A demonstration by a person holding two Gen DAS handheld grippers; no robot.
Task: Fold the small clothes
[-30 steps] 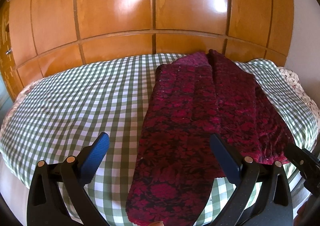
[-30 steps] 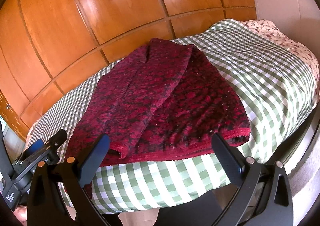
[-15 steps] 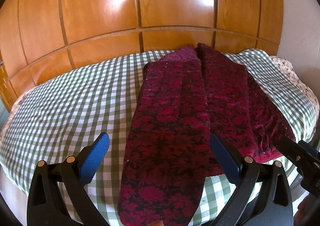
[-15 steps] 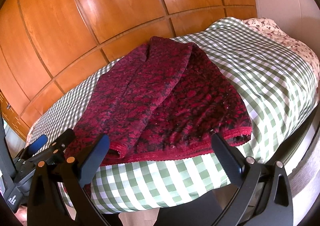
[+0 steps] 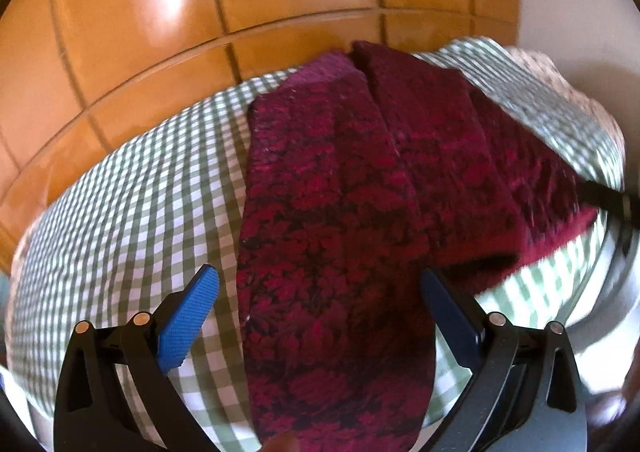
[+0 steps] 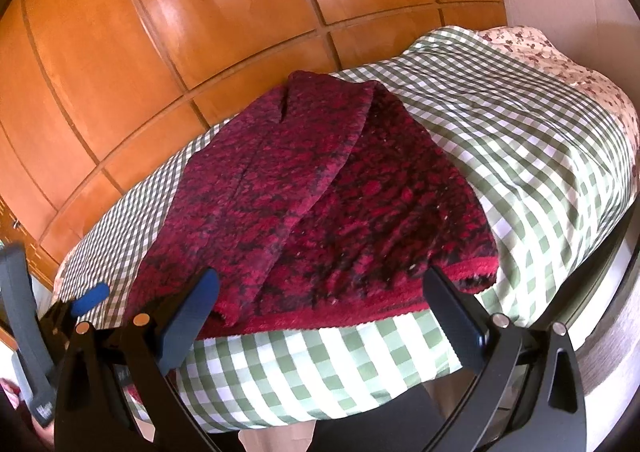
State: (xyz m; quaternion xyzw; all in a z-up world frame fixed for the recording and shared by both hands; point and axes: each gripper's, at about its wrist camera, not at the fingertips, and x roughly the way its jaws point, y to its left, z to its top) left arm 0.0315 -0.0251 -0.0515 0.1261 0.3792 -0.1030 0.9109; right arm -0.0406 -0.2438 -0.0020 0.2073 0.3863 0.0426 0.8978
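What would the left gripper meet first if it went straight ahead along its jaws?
Probably the dark red garment on the checked cover; it fills the gap ahead of the open left gripper. Depth is unclear.

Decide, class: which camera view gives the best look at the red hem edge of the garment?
The right wrist view: the garment's hem runs unbroken across the near edge, sharp. The left wrist view is blurred and shows only the hem's right part; a folded panel hides the rest.

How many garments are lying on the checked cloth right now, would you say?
1: a dark red garment lies on the green checked cloth, its hem near the front edge. None other shows.
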